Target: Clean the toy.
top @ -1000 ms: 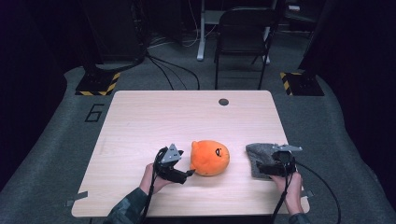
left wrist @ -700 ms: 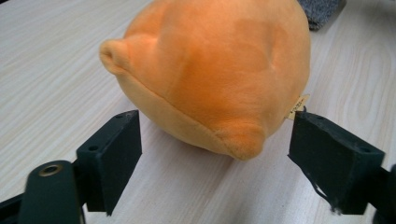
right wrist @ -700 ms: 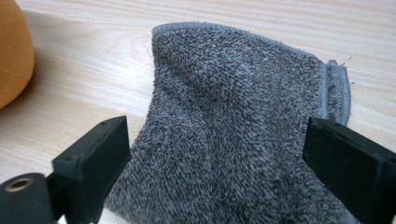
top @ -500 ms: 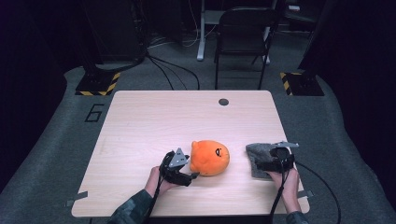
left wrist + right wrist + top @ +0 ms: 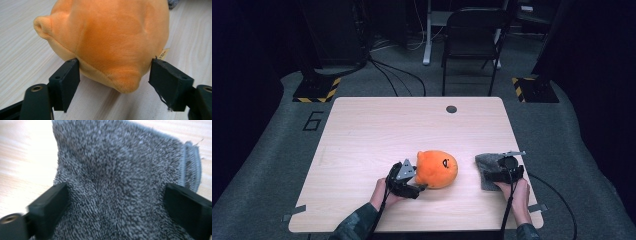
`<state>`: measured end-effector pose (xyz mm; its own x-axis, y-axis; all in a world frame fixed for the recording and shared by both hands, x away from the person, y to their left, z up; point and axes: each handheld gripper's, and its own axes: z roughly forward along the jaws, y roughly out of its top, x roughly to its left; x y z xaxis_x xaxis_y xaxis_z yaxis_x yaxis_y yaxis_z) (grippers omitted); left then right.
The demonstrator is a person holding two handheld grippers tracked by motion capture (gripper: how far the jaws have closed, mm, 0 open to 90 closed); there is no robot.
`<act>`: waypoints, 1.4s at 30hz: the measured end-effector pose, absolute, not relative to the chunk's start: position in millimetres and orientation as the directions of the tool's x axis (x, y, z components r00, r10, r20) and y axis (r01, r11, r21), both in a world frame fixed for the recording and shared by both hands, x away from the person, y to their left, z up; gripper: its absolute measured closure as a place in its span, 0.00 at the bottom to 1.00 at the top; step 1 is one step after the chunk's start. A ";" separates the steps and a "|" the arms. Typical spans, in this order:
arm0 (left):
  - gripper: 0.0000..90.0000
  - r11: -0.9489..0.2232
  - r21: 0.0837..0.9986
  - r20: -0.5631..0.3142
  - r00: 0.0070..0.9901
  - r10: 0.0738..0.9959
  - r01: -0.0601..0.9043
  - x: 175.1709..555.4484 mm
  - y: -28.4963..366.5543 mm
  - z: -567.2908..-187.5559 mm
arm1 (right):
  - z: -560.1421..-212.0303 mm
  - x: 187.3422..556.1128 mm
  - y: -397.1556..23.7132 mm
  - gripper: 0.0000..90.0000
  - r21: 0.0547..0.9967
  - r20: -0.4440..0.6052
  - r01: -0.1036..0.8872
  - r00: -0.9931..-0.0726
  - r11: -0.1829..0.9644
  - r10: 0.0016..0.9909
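An orange plush toy lies on the wooden table near its front edge. My left gripper reaches it from the left. In the left gripper view the plush sits between the jaws of the left gripper. These jaws have just been closing, and the pads stand at the plush's sides without visibly squeezing it. To the right lies a grey fuzzy cloth. My right gripper is down on the cloth. The right gripper straddles a bunched fold, having just closed a little, still wide.
A round cable hole sits near the table's far edge. Behind the table stand a black chair and two bases with yellow-black stripes on grey floor. Cables trail from both grippers over the front edge.
My left gripper has slid right, up against the plush, with its jaws narrowing around it. The right gripper has sunk onto the grey cloth.
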<state>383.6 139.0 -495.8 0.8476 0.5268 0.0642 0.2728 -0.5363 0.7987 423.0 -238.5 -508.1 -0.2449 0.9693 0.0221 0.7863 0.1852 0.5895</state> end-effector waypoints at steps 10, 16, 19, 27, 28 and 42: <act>0.62 -0.518 0.796 0.029 0.835 0.549 0.313 381.9 138.4 -495.5 | -505.1 413.4 -230.0 0.67 0.617 0.004 0.742 -0.338 0.264 0.941; 0.67 -0.514 0.796 0.023 0.832 0.554 0.320 381.2 138.3 -494.9 | -504.2 411.1 -228.6 0.82 0.631 0.019 0.733 -0.340 0.252 0.940; 0.68 -0.510 0.797 0.018 0.830 0.558 0.325 380.9 138.4 -494.8 | -500.8 410.1 -229.3 0.83 0.642 0.044 0.731 -0.338 0.233 0.940; 0.68 -0.501 0.801 0.015 0.825 0.565 0.328 380.6 138.5 -494.2 | -449.5 398.3 -218.1 0.82 0.753 0.119 0.635 -0.390 0.173 0.913; 0.68 -0.505 0.800 0.018 0.827 0.562 0.326 380.3 138.5 -493.9 | -442.2 396.2 -213.2 0.82 0.766 0.130 0.621 -0.403 0.167 0.906; 0.68 -0.507 0.803 0.035 0.826 0.562 0.312 378.7 137.5 -492.3 | -401.1 392.6 -104.7 0.82 0.779 0.101 0.547 -0.593 0.308 0.799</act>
<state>378.7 137.5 -492.3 0.8263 0.5622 0.0346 0.3117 -0.5075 0.8033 392.6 -104.7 -401.1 -0.5934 0.7986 0.1009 0.5468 0.3080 0.7785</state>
